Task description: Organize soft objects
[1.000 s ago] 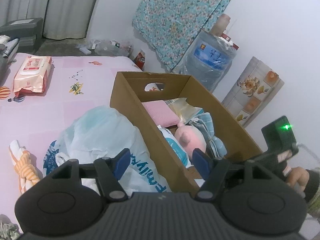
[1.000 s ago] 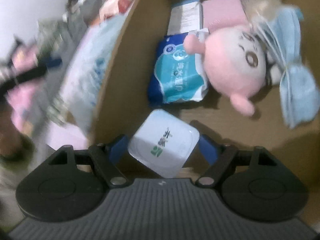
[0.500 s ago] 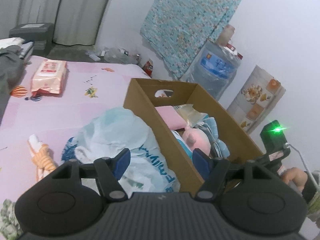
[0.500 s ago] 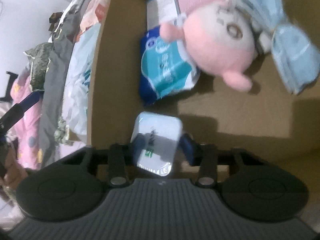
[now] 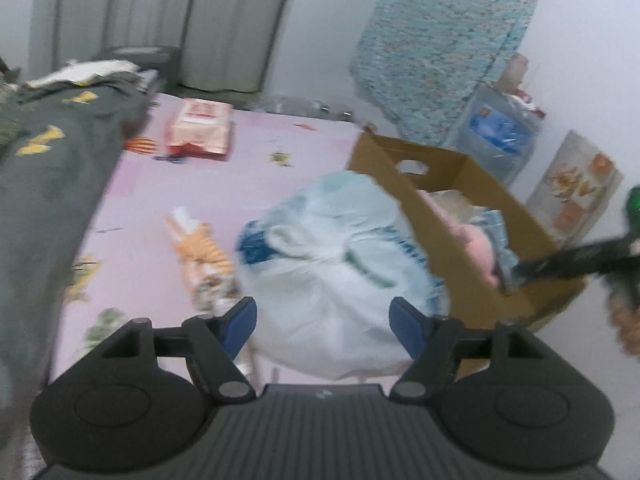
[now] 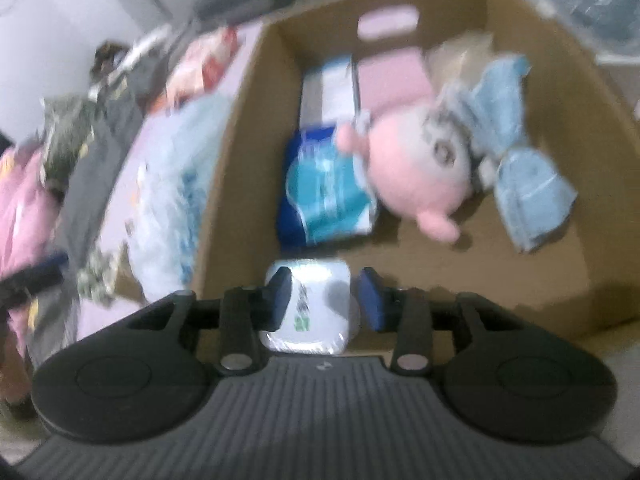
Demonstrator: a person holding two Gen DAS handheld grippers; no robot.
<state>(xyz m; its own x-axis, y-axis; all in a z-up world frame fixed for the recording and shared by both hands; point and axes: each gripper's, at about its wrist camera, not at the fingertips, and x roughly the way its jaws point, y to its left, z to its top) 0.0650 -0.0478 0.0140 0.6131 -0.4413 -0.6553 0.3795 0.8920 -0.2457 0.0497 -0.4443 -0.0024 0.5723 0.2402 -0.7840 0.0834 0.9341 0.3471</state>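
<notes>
Blurred frames, both views. Left tongs (image 5: 323, 322) spread wide, having just opened a little further, nothing pressed between the blue pads; framed beyond them, at 12 o'clock, a pale plastic bag (image 5: 336, 264) lying on the pink bed sheet (image 5: 248, 176). At 10 o'clock from the bag, an orange-and-white striped soft toy (image 5: 200, 248) on the sheet. Further off, at 11 o'clock, a red-and-white wipes pack (image 5: 200, 128). Along the left edge, a dark grey garment (image 5: 44, 184) with yellow marks. At 2 o'clock from the bag and touching its side, an open cardboard box (image 5: 436, 216).

Right tongs (image 6: 322, 300) over the near end of the box (image 6: 236, 152), jaws at a narrow gap and just reopened a little after closing. Between them a small white tissue pack (image 6: 316, 312) with green print, lying low by the near wall; left pad overlapping its edge, right pad just beside it, real contact impossible to tell through the blur. In the box at 12 o'clock from the pack, a blue-and-teal wipes pack (image 6: 328, 192); at 1 o'clock, a pink plush toy (image 6: 412, 172) resting partly on it; at 2 o'clock, a light blue cloth (image 6: 520, 168); at the far end, a folded pink cloth (image 6: 392, 80) beside a white-and-blue packet (image 6: 336, 88).
</notes>
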